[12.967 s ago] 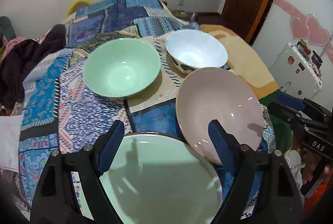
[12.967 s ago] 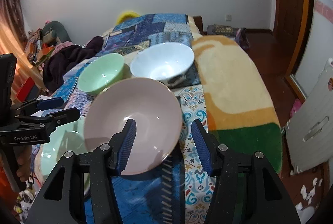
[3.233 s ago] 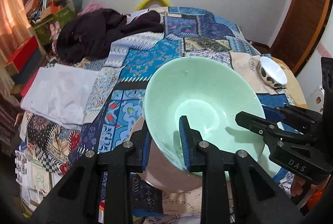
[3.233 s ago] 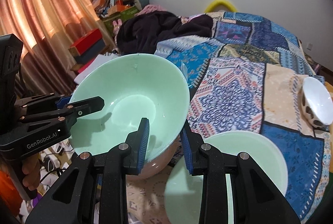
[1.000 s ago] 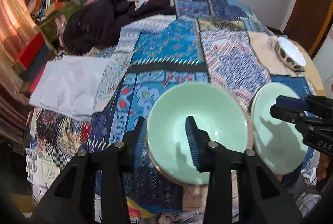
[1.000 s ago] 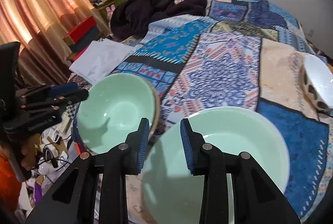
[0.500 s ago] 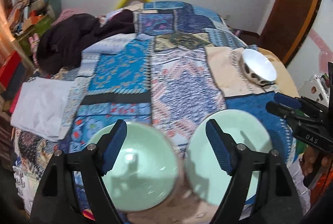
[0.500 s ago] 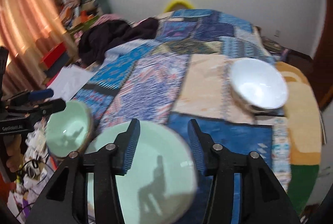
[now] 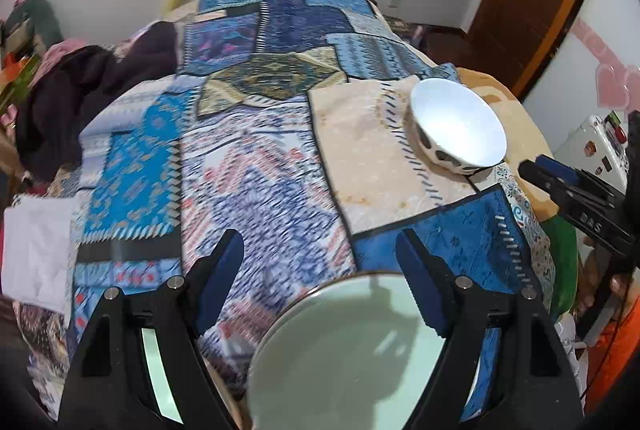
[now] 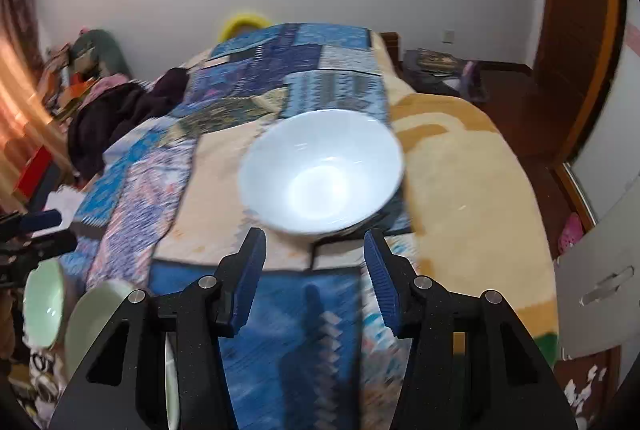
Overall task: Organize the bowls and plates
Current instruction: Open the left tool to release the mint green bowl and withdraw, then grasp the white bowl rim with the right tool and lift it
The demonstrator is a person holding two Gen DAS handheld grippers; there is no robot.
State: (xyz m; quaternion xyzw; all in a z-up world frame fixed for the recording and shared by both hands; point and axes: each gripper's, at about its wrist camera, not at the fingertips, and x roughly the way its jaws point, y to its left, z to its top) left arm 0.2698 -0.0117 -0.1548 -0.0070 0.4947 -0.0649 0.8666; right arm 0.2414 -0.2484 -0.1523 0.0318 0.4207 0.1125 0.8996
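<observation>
Two grippers stand wide and empty. Right gripper (image 10: 314,262) faces the white bowl (image 10: 320,172) lying apart on the patchwork quilt (image 9: 260,166), likely the next pick. Left gripper (image 9: 320,270) hovers above the green plate (image 9: 352,350). Half a second earlier, the bowl sat farther off.

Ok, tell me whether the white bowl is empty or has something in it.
Empty. In the right wrist view the white bowl sits upright on the quilt, its inside bare and glossy.

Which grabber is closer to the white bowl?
The right gripper: it is open just in front of the white bowl. The left gripper is open over a green bowl, with quilt between it and the white bowl.
</observation>
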